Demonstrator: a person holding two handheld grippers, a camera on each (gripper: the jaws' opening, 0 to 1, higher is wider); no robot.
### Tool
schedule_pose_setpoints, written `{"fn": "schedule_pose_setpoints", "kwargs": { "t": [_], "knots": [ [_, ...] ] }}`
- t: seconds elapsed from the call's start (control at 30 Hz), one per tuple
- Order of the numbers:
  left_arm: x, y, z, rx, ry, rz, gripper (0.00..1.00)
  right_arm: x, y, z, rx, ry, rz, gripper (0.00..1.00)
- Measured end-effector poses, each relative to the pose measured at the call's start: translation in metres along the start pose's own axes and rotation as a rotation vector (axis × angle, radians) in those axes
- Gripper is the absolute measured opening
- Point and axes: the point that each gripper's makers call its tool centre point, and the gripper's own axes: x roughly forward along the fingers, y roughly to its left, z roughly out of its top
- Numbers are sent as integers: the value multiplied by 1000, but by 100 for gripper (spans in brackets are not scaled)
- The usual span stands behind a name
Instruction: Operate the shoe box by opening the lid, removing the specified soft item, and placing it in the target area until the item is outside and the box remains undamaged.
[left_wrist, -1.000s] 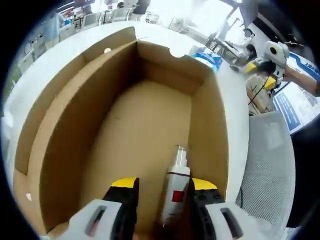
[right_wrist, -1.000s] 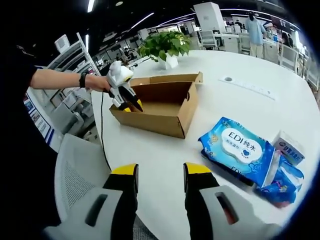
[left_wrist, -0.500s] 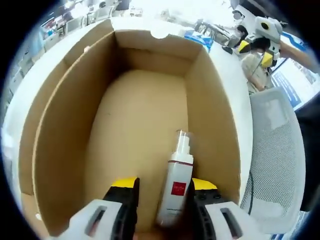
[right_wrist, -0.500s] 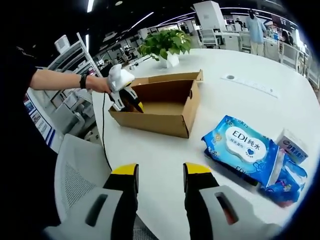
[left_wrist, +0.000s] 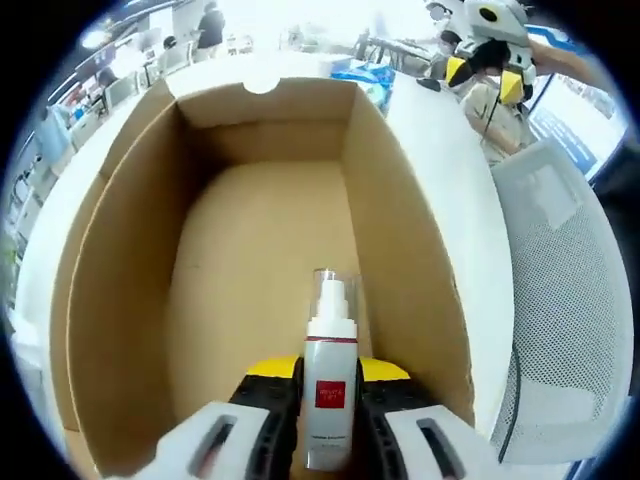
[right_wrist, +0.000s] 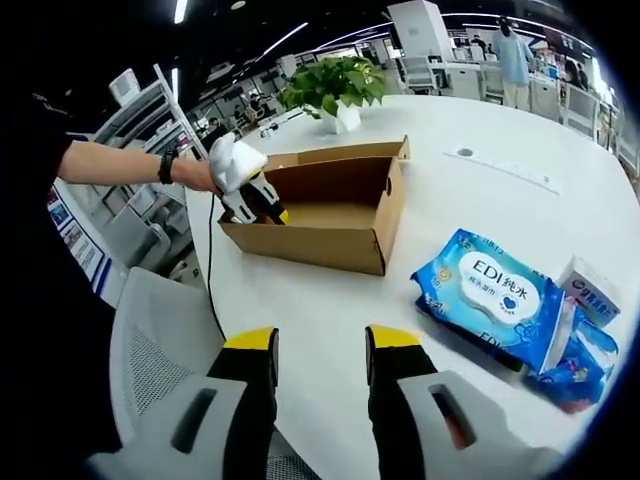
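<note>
Open shoe box (right_wrist: 322, 217) on white table (right_wrist: 330, 320); potted plant (right_wrist: 333, 92) behind the box, wipes pack (right_wrist: 493, 297) well right of it. Left gripper (left_wrist: 325, 375) now clamps the spray bottle (left_wrist: 326, 385) inside the box; a second ago its jaws stood apart. Right gripper (right_wrist: 315, 345) released, near the box.

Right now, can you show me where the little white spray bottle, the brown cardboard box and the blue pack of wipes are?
White spray bottle with red label (left_wrist: 329, 400), left gripper view, on its red label.
Brown cardboard shoe box (right_wrist: 300, 243), right gripper view, on its near outer wall.
Blue wet-wipes pack (right_wrist: 493, 300), right gripper view, on its white label.
</note>
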Motion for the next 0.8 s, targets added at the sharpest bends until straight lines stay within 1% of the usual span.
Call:
{"fn": "schedule_pose_setpoints", "kwargs": {
  "t": [0.07,0.17,0.23,0.37,0.53,0.6,0.73,0.8],
  "knots": [
    [0,6,1,7,-7,33,20,0,1,-1,2,2,1,32],
    [-3,7,2,27,-3,57,20,1,3,-1,1,7,6,32],
    [-6,8,5,64,-5,82,20,2,5,0,6,3,11,33],
    [-12,6,11,98,-13,106,20,4,7,5,27,-5,22,33],
    [-21,7,22,145,-36,144,20,8,11,11,33,-11,32,33],
    [-26,8,29,163,-54,168,20,11,14,14,36,-14,43,34],
    [-38,5,44,181,-93,190,20,16,22,19,24,-11,62,35],
    [-46,3,56,184,-127,210,20,17,23,23,24,-20,65,36]
  ]
}}
